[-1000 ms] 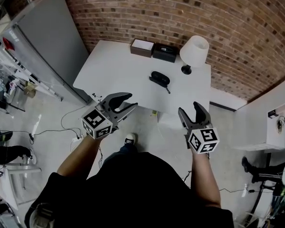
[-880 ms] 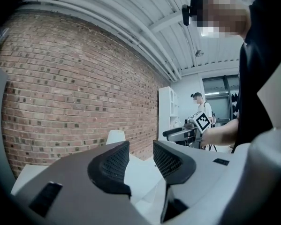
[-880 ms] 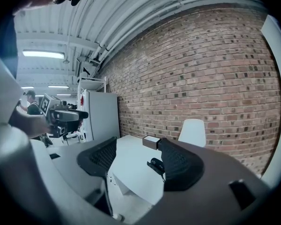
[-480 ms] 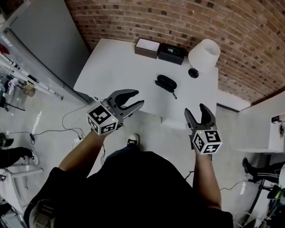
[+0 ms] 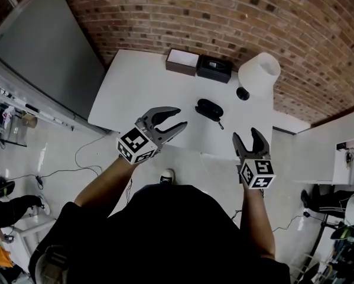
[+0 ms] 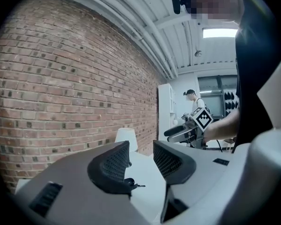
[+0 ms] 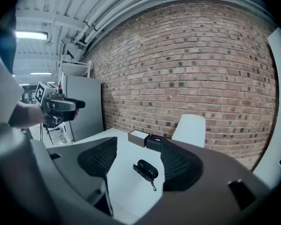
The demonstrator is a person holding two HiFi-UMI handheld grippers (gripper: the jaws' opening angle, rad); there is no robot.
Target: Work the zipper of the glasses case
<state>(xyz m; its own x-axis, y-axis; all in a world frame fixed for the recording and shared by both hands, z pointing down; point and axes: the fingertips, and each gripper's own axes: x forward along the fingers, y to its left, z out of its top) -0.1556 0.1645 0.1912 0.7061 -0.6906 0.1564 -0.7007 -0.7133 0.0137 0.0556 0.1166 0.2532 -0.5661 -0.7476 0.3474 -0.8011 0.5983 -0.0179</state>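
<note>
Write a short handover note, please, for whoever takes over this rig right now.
Left hand-held gripper: open, empty, at the near edge of the table.
Right hand-held gripper: open, empty, also at the near edge.
Glasses case: lies on the table ahead, between the two grippers, with its pull tab towards the person. Neither gripper touches it.
Done: nothing yet.
Left: reach the case, steady it, work the zipper.
</note>
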